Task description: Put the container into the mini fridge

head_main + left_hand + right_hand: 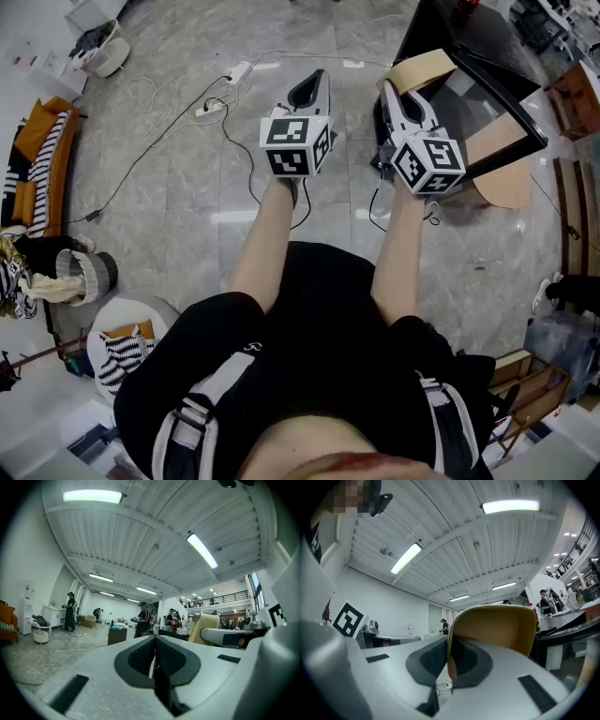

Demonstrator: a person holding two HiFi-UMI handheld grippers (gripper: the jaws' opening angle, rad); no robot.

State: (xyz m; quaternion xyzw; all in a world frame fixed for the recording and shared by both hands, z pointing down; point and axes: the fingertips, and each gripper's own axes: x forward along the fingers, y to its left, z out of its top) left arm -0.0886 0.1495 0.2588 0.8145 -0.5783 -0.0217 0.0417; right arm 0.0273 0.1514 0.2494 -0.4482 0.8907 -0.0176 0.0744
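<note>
The left tool is held over glossy grey stone-patterned floor tiles. Its smooth white shells taper to black, finely ribbed pads, which meet with nothing between them. Behind it sits its cube of black-and-white square markers. Past its tip a thin cable runs to a white power strip.

To its right, the right tool is clamped on the container – a tan, matte, paper-like vessel with a thin curved wall. In the right gripper view that wall stands edge-on between the ribbed pads and arches over the tool's right shell.

Just beyond and to the right of this tool is the mini fridge – black, boxy, with a thin dark frame around a see-through panel.
</note>
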